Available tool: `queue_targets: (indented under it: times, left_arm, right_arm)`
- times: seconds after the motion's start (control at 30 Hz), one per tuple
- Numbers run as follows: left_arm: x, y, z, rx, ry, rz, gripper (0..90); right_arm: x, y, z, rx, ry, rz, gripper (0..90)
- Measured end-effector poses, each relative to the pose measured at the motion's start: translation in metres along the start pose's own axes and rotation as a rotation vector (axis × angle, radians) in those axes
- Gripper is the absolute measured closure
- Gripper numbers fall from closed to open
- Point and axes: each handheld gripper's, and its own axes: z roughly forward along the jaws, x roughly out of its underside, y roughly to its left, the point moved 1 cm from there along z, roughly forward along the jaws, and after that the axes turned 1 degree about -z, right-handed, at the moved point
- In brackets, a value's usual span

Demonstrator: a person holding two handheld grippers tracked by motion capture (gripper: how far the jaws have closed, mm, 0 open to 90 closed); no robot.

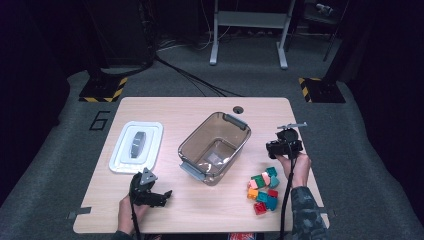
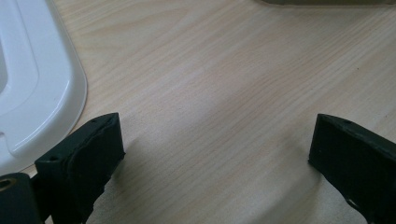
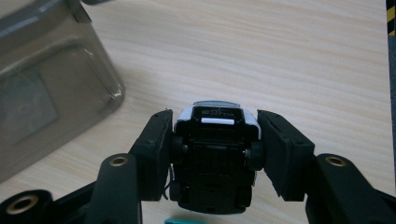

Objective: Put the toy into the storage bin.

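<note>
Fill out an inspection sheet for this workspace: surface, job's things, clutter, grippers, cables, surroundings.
Surface: light wooden table, round hole near the far edge.
Job's things: small black and white toy car, underside up; open clear tub at the centre.
Clutter: white lid lying flat on the left; pile of coloured blocks on the right.
Grippers: right hand-held gripper clamps the toy car above the table beside the tub; left hand-held gripper open over bare wood, nothing between its jaws.
Cables: one cable trails from the right hand-held gripper; more run across the floor behind.
Surroundings: grey carpet, white frame legs, yellow-black striped bases.
</note>
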Motion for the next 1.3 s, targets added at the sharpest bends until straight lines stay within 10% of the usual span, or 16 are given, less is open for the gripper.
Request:
queue_targets:
  times: [1.3]
  left_arm:
    - [0.0, 0.0, 0.0, -0.001, 0.0, -0.007, 2.9]
  right_arm:
    - [-0.076, 0.039, -0.039, -0.015, -0.148, -0.133, 47.2]
